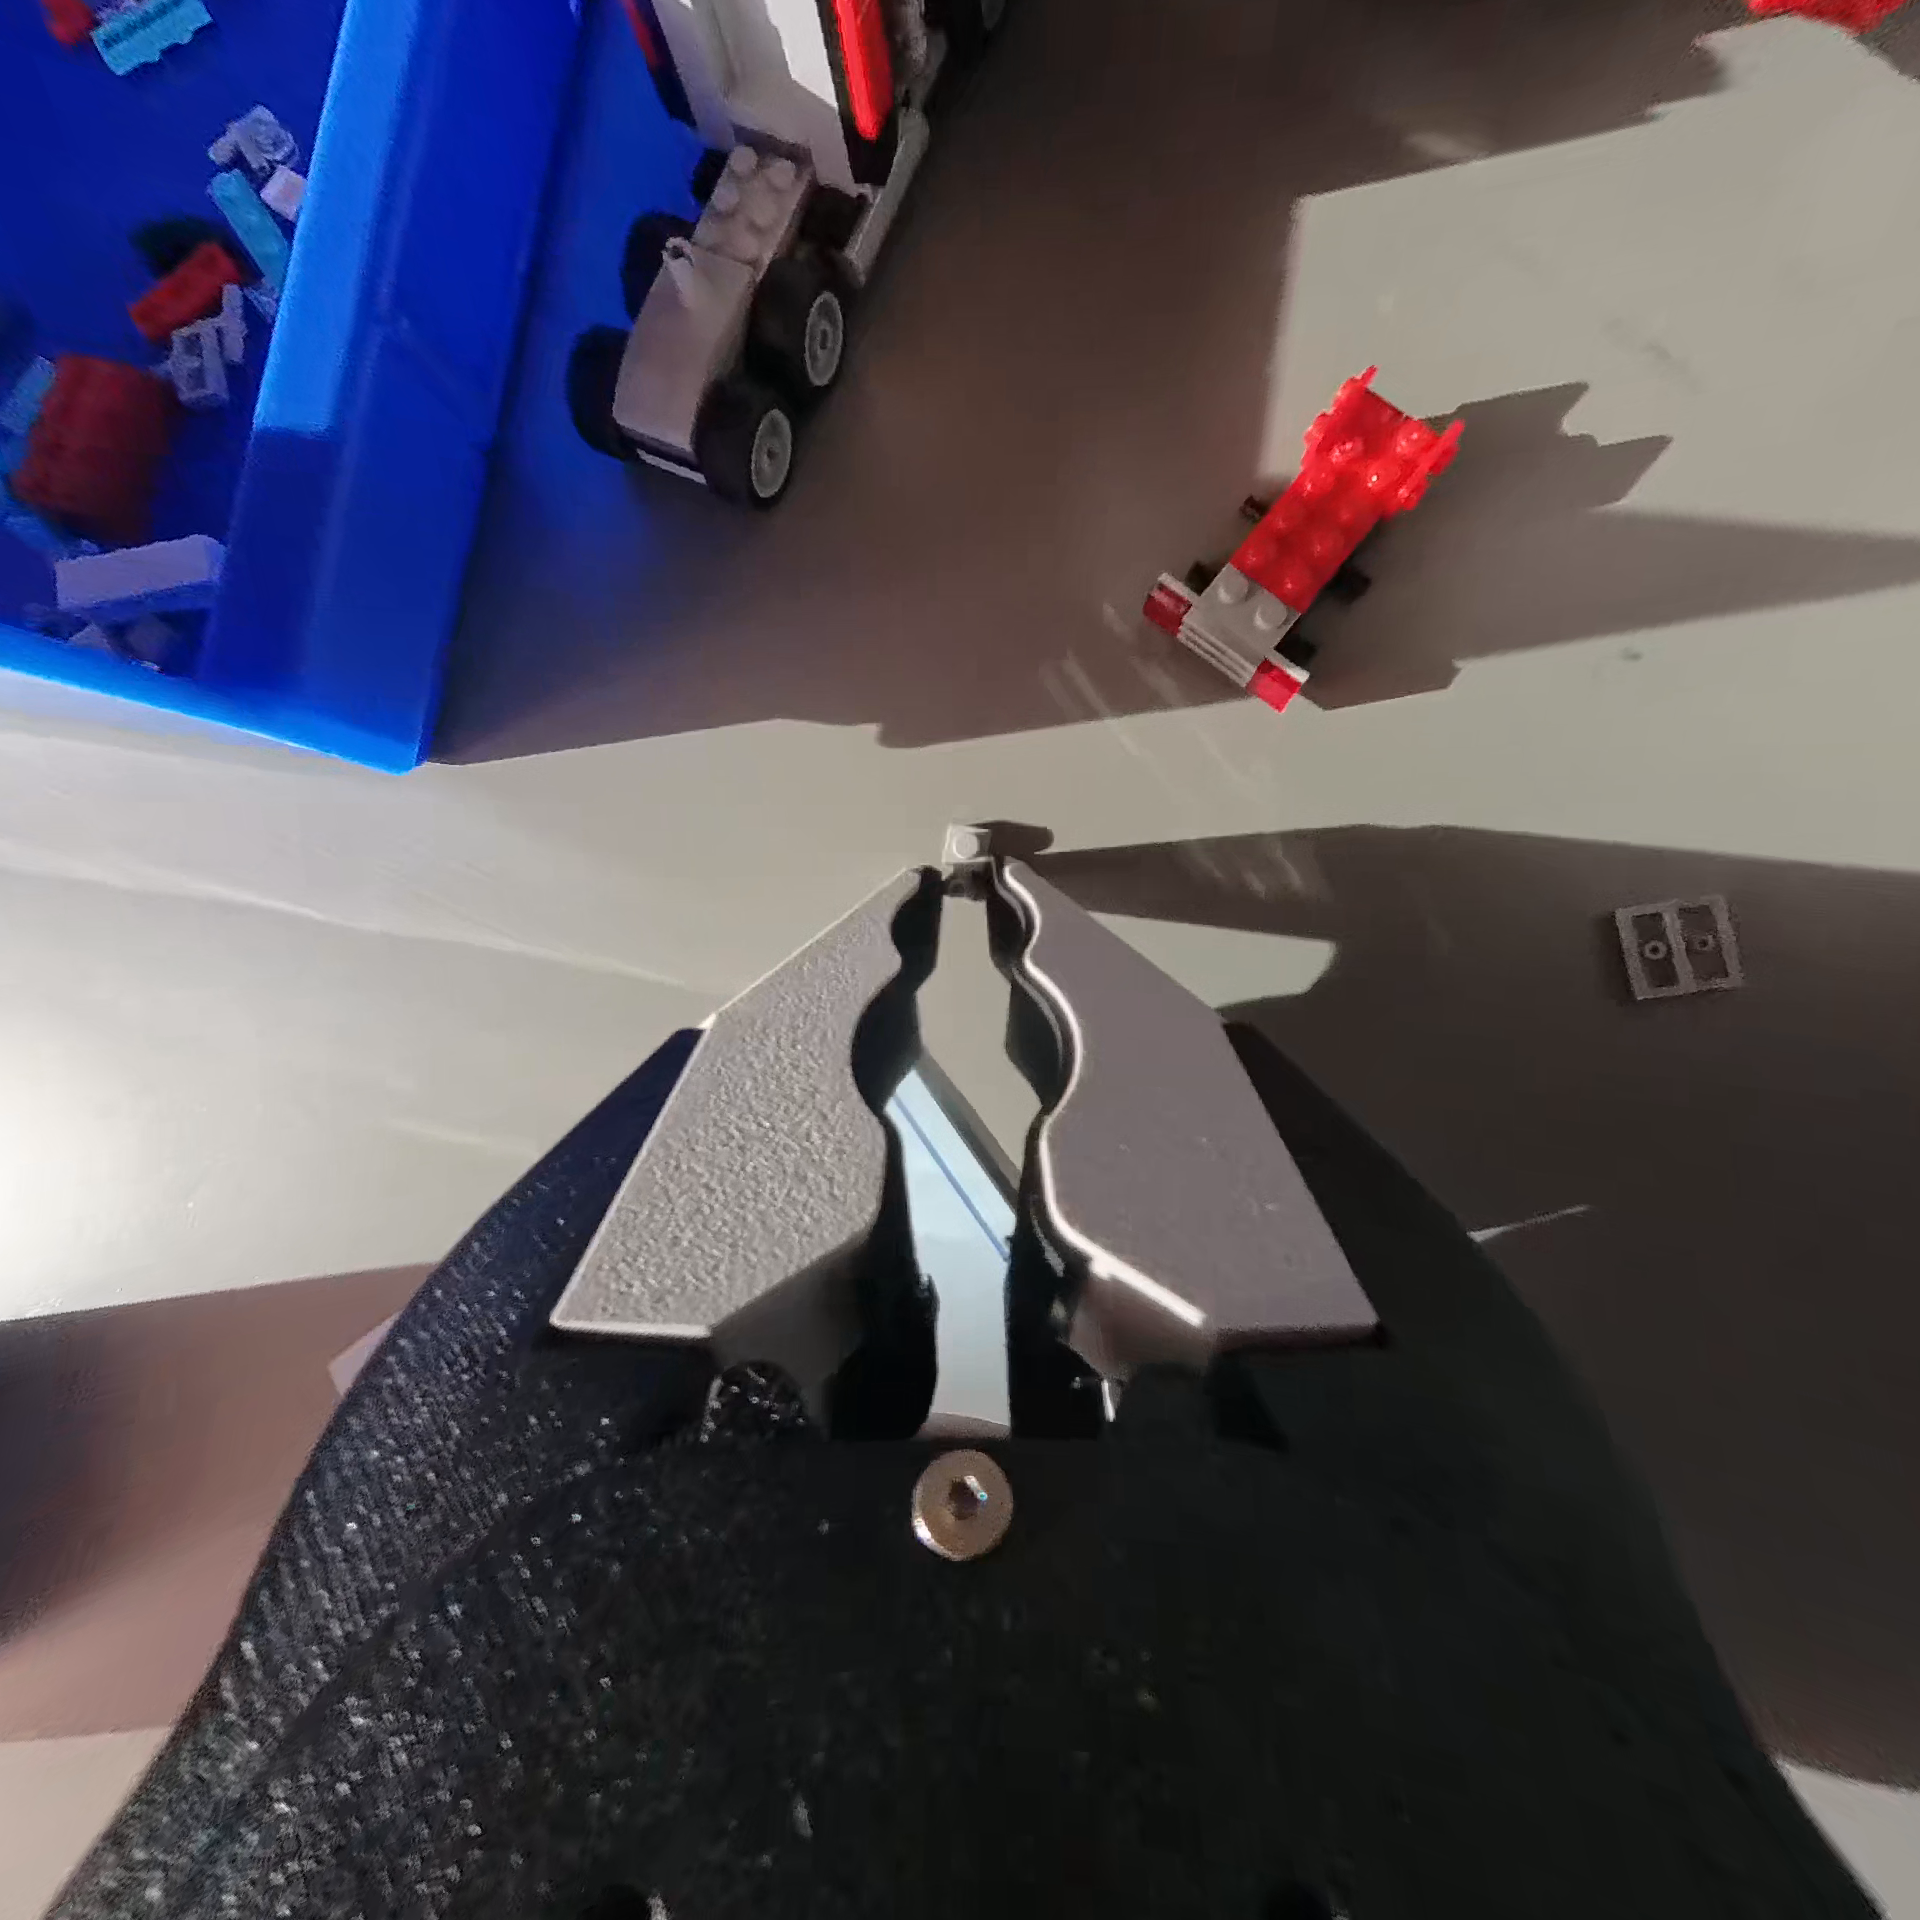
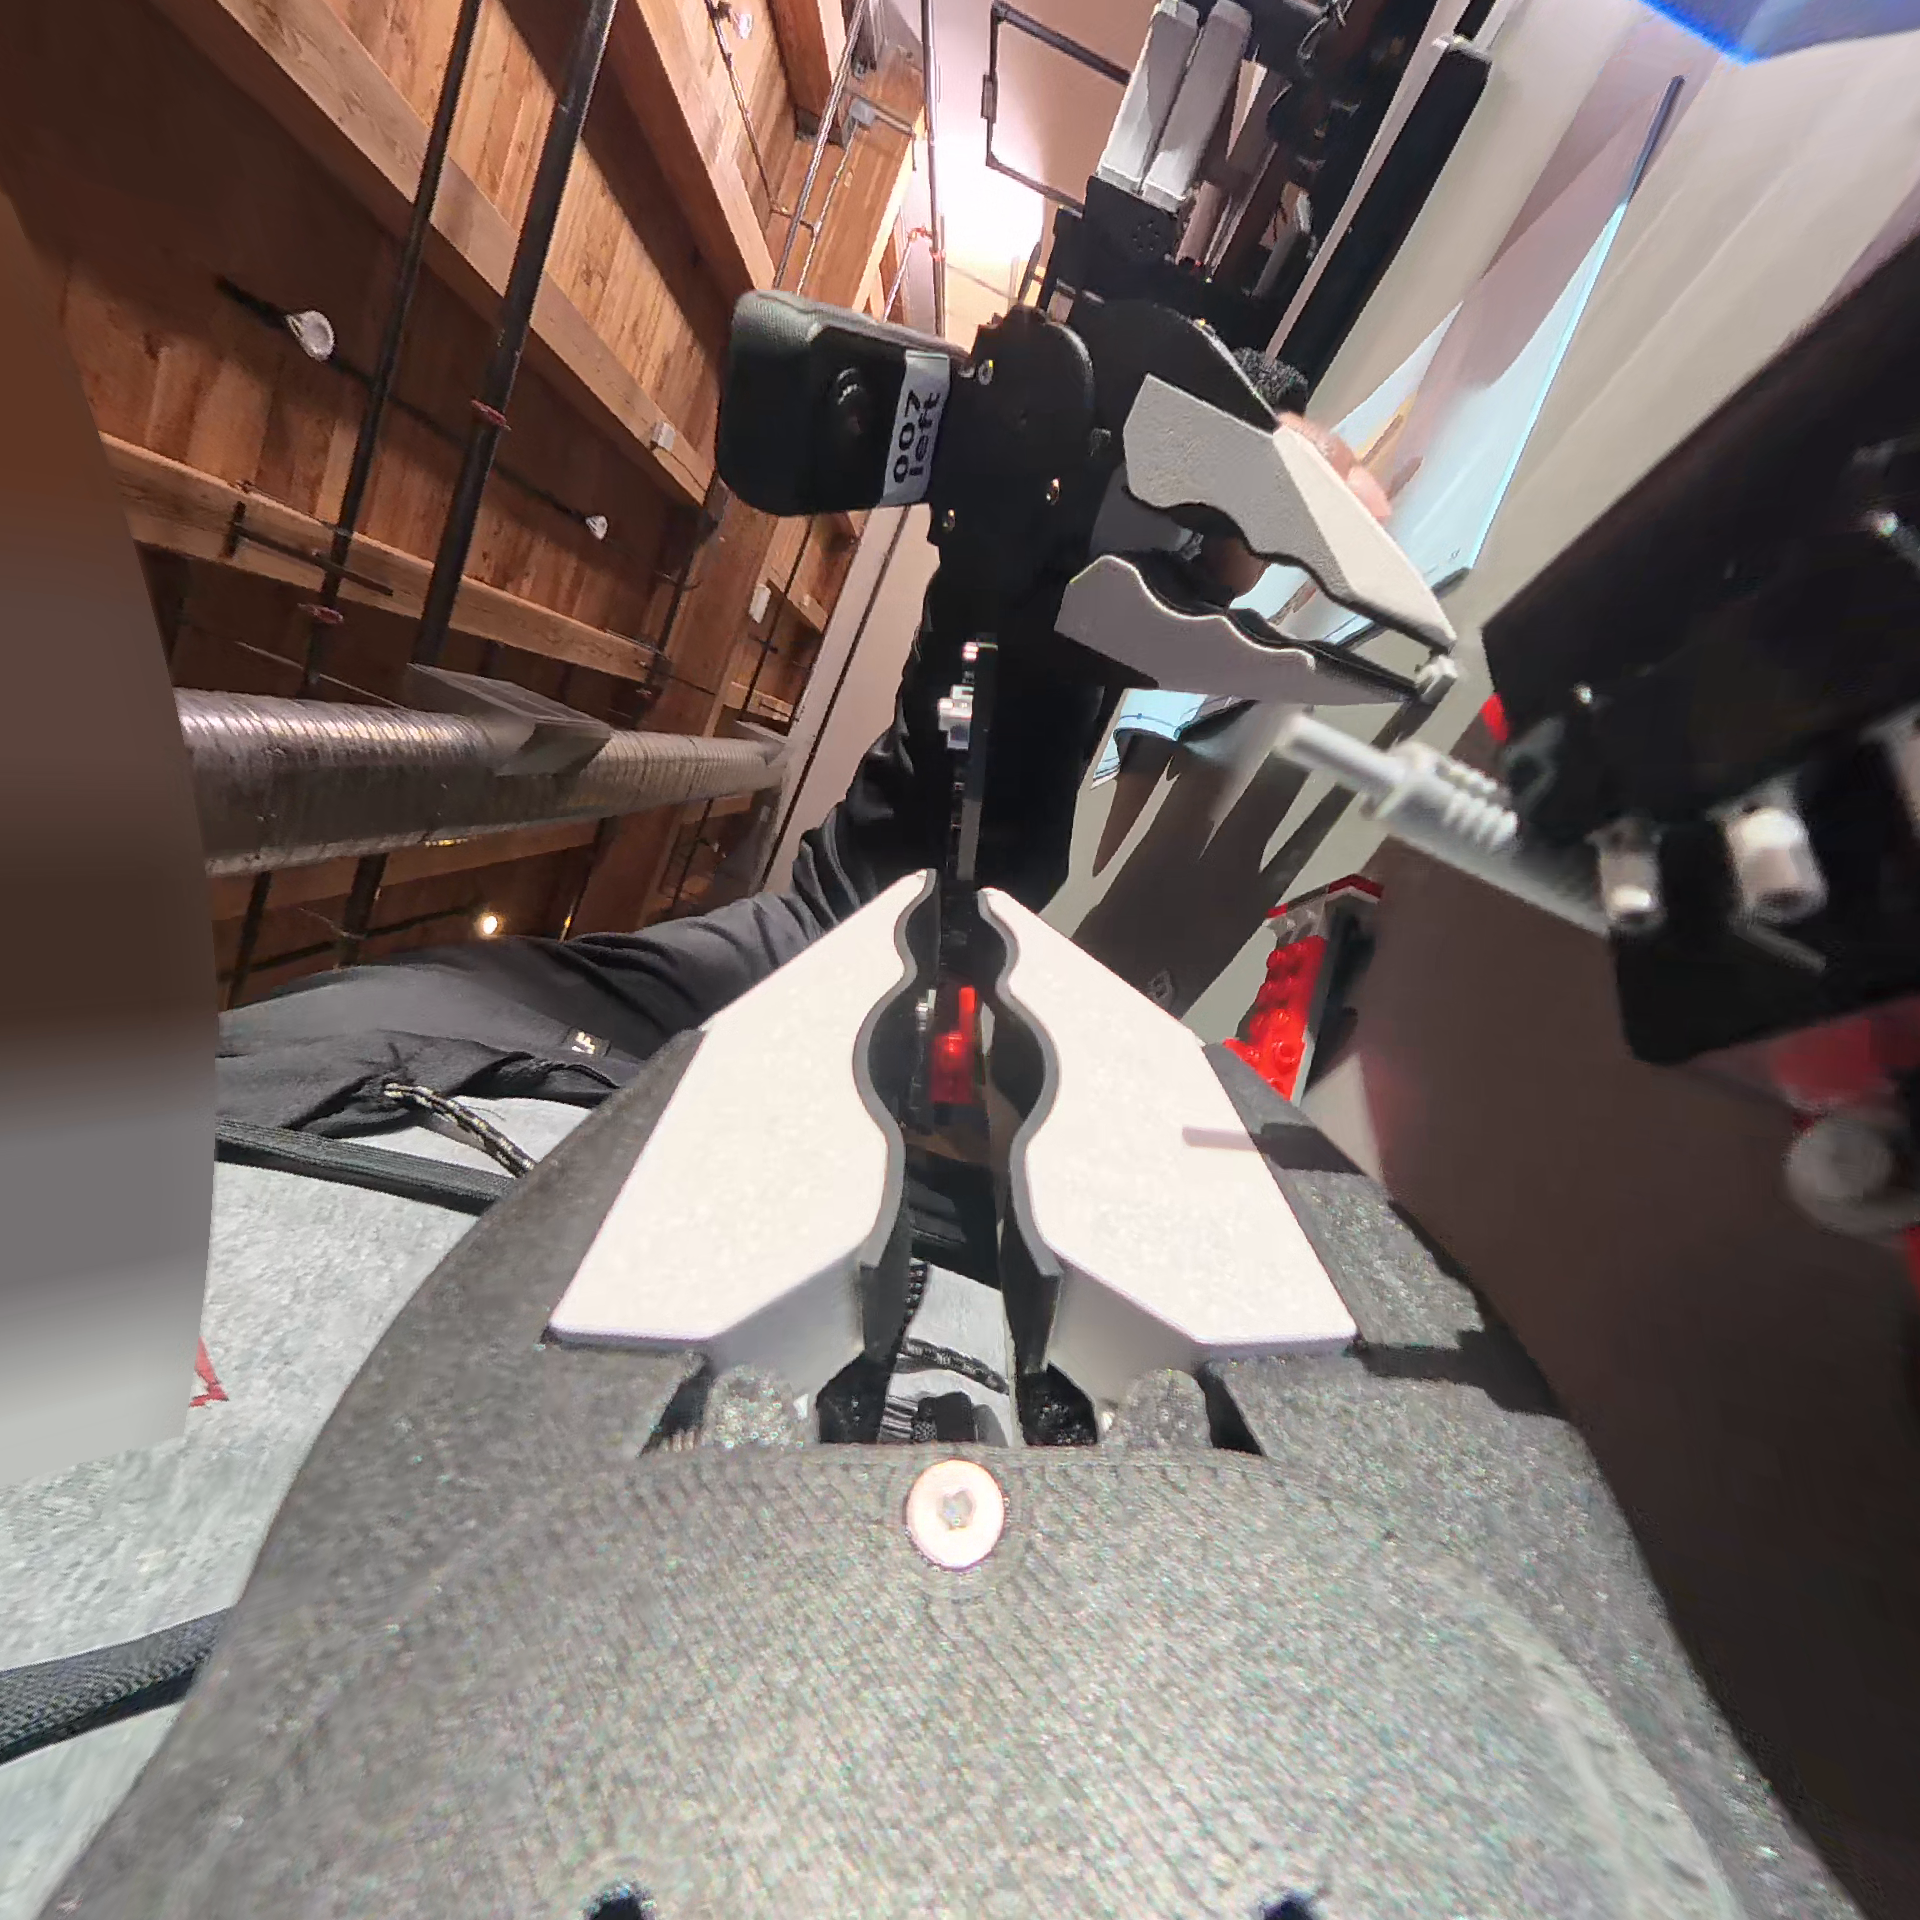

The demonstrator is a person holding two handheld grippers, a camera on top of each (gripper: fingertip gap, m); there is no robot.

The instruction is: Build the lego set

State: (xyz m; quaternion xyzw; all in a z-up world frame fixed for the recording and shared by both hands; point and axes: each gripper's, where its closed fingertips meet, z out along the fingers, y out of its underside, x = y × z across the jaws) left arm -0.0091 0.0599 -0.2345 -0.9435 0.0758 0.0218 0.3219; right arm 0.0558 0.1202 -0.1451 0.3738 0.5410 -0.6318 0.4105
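Lego pcs are spread over a pale table (image 1: 312, 935), w/ more held in both grippers. Left gripper (image 1: 964, 883): fingers nearly closed, tips pinching a small grey single-stud piece (image 1: 966, 847) just above the table surface. Same gripper shows in right wrist view (image 2: 1429, 665), fingers drawn close, small grey pc at the tips.

Right gripper (image 2: 958, 904): fingers almost together, clamped on a thin black plate assembly (image 2: 961, 769) standing edge-on between them; a red brick (image 2: 954, 1049) is attached lower down, between the finger hollows.

Blue bin (image 1: 353, 416) sits at the table's far-left corner, holding loose red, grey and light-blue pcs. Just beside its right wall: grey wheeled chassis (image 1: 717, 343), black tyres, w/ a red part at its far end. Red car body (image 1: 1299, 540) w/ grey and white front lies well apart to the right, toward the far edge. Dark grey flat plate (image 1: 1678, 945) lies near the right edge, in shadow.

Right wrist view, right side: blurred dark build w/ a grey ribbed rod (image 2: 1403, 790); what it rests on, cannot tell.
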